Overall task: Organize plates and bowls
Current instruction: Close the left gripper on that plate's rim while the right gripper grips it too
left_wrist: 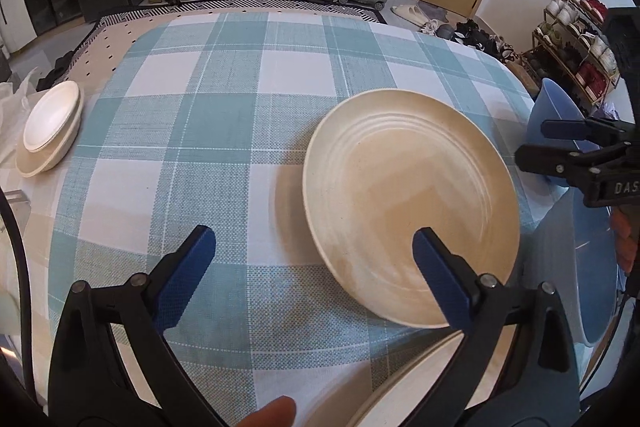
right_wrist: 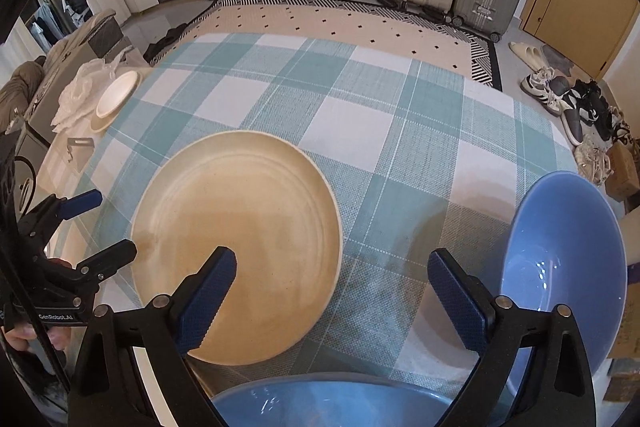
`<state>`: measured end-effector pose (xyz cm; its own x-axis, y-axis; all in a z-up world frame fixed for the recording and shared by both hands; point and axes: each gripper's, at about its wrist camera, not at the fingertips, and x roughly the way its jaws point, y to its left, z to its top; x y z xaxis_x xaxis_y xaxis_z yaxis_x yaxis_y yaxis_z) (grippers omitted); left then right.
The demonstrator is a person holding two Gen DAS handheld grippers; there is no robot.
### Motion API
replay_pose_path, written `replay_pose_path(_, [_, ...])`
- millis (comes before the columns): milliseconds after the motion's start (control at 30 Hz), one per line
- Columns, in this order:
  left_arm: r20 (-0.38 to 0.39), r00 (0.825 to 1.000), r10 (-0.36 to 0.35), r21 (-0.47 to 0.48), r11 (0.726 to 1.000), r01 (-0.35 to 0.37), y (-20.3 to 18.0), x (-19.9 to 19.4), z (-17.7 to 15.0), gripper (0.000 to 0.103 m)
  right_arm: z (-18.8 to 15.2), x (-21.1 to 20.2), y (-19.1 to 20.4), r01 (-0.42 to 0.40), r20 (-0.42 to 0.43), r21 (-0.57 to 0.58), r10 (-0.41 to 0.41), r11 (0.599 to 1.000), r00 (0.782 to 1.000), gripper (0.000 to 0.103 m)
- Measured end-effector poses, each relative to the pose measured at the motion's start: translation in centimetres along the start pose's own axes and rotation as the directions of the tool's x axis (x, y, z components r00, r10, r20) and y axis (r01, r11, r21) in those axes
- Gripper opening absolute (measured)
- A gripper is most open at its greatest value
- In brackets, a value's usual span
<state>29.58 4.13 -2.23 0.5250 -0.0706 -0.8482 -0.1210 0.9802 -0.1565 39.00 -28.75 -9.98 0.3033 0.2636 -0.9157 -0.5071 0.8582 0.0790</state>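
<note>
Your left gripper (left_wrist: 314, 247) is spread wide and holds nothing. Its right finger hangs over the near part of the large round cream plate (left_wrist: 408, 203), its left finger over bare cloth, so the plate's near-left rim lies between them. That looks like a line-up for an edge pinch, but the pads are not on the rim.

Your right gripper (right_wrist: 332, 267) is just as wide and also empty. Left finger over the same cream plate, right finger near the light blue glossy bowl (right_wrist: 564, 267) at the right edge of the table. Nothing but the teal-and-white checked tablecloth (right_wrist: 360, 107) lies directly between the tips. A second blue bowl (right_wrist: 328, 403) sits at the bottom of the right wrist view, just under the gripper.

The stack of small white dishes (left_wrist: 50, 127) sits at the far left edge of the table, well apart from the plate. My read: that's the collection pile, so the plate likely goes there and the two bowls nest together.

Both grippers crowd the same plate. Pick one for it. The plate lies flat on the cloth, so a rim grab needs one finger to get under the edge. Expect it to slide first.

Another pale rim (left_wrist: 400, 387) shows at the bottom of the left wrist view. Can't tell what it belongs to.
</note>
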Motion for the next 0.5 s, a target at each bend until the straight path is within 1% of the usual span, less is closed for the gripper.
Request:
replay_pose_path(133, [-0.026, 0.999, -0.019, 0.001, 1.0, 0.019, -0.1, 0.9, -0.1, 0.092, 0.1, 1.4, 0.0, -0.01, -0.052, 0.0, 0.01, 1.0, 0.999, 0.09])
replay_pose_path(233, [-0.05, 0.998, -0.05, -0.002, 0.999, 0.05, -0.2, 1.4, -0.3, 0.085, 0.2, 2.2, 0.0, -0.032, -0.087, -0.005, 0.032, 0.999, 0.996, 0.084])
replay_pose_path(267, [-0.058, 0.996, -0.061, 0.0, 0.998, 0.061, -0.4, 1.6, -0.3, 0.077, 0.3, 2.5, 0.0, -0.039, -0.096, -0.006, 0.039, 0.999, 0.995, 0.082])
replay_pose_path(300, [-0.065, 0.995, -0.071, 0.001, 0.997, 0.071, -0.5, 1.8, -0.5, 0.067, 0.3, 2.7, 0.1, -0.043, -0.101, -0.007, 0.042, 0.999, 0.994, 0.081])
replay_pose_path(367, [-0.083, 0.993, -0.082, 0.002, 0.997, 0.082, -0.7, 2.2, -0.6, 0.061, 0.3, 3.1, 0.2, -0.036, -0.114, -0.014, 0.034, 0.999, 0.993, 0.075])
replay_pose_path(433, [-0.086, 0.993, -0.078, 0.012, 0.997, 0.079, -1.0, 2.5, -0.8, 0.057, 0.2, 3.4, 0.4, -0.038, -0.125, -0.022, 0.035, 0.999, 0.991, 0.073])
replay_pose_path(500, [-0.089, 0.993, -0.075, 0.019, 0.997, 0.077, -1.2, 2.7, -1.0, 0.049, 0.2, 3.6, 0.5, -0.028, -0.129, -0.031, 0.024, 0.999, 0.991, 0.071])
